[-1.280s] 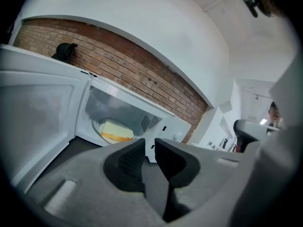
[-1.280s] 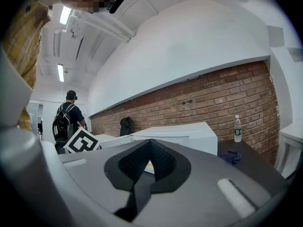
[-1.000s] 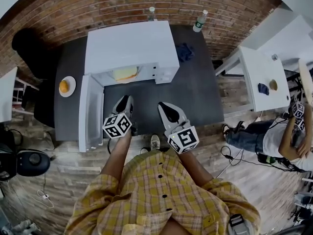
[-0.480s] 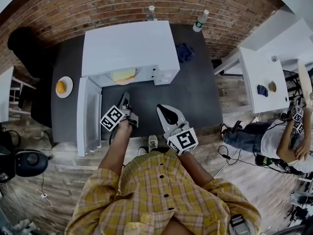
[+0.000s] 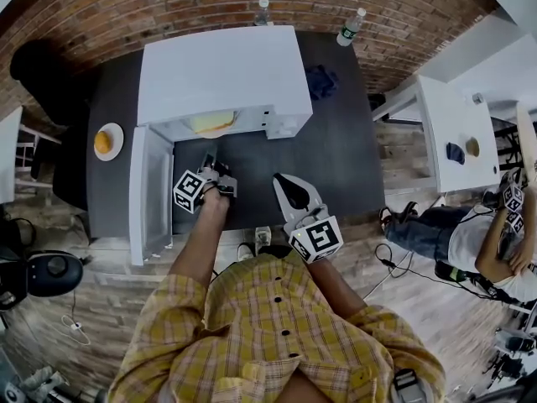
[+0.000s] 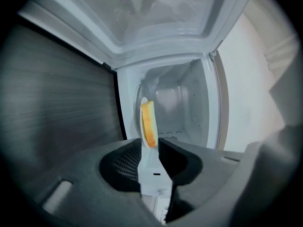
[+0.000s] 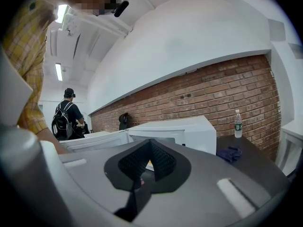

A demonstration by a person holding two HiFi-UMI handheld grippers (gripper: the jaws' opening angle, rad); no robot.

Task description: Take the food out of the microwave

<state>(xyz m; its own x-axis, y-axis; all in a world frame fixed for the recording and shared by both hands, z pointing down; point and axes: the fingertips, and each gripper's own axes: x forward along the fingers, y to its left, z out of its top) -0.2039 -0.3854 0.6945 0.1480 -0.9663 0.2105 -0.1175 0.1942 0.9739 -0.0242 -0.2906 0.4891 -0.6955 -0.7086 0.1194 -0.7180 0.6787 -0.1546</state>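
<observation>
The dark table [image 5: 344, 170] was taken up mostly by the white microwave [image 5: 222, 74], w/ its door [image 5: 149, 193] swung fully open to the left, so the opening step was judged done. The left gripper [image 6: 150, 143] was held just in front of the cavity, turned on its side. Its jaws were opening and nothing was pressed btw the pads; the food was only seen through the gap, further in. The right gripper [image 7: 150, 143] was held back over the table, tips drawn together, nothing gripped. The food [image 5: 211, 122], a yellowish slice on a white plate [image 6: 143, 103], was found inside the microwave, untouched. Left to do, by judgement: reach in, grip the plate edge, draw it out, set it on the table. Approx. a third was reckoned done.
</observation>
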